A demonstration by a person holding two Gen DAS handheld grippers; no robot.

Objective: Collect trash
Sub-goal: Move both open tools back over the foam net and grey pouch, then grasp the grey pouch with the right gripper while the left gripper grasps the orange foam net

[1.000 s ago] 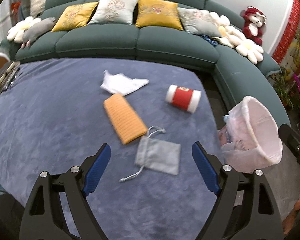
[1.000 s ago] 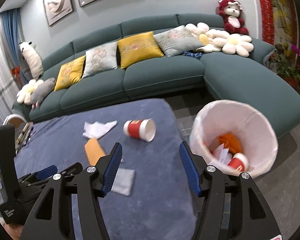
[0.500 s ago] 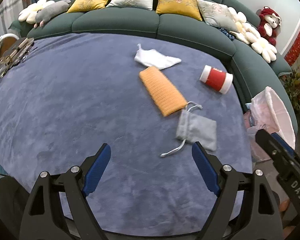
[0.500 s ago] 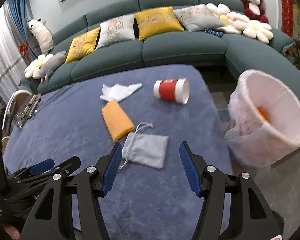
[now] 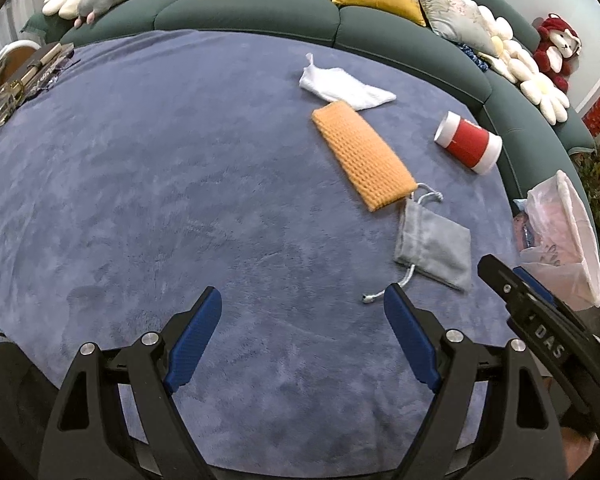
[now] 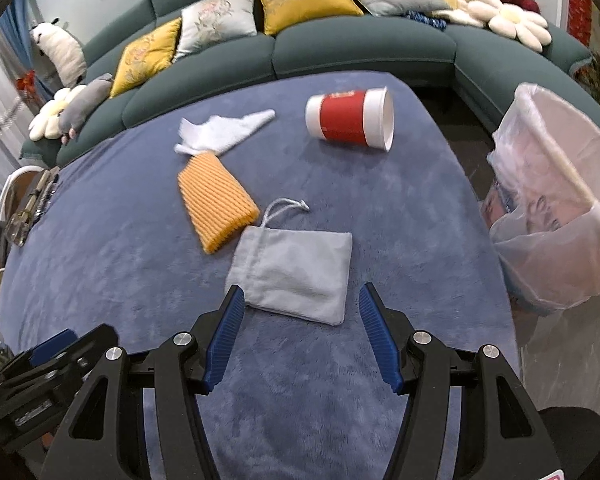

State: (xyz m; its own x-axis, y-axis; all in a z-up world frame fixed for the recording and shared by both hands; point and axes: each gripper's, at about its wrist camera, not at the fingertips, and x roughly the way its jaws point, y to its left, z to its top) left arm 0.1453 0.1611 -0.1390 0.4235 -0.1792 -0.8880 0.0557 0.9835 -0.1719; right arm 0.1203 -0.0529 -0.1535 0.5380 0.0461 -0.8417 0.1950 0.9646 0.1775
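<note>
On the blue-covered table lie a grey drawstring pouch, an orange knitted cloth, a white crumpled tissue and a red paper cup on its side. My right gripper is open just over the near edge of the pouch, nothing between its blue pads. My left gripper is open above bare cloth, left of the pouch's cord. The bin with a white liner stands off the table's right edge.
A green curved sofa with yellow and grey cushions and plush toys wraps around the far side. Glass and metal items sit at the table's left edge. The right gripper's body shows low right in the left wrist view.
Both grippers sank toward the table and tipped downward. The right one closed in on the grey pouch; the left one shifted left so the pouch now lies to its right. Jaw widths are unchanged.
</note>
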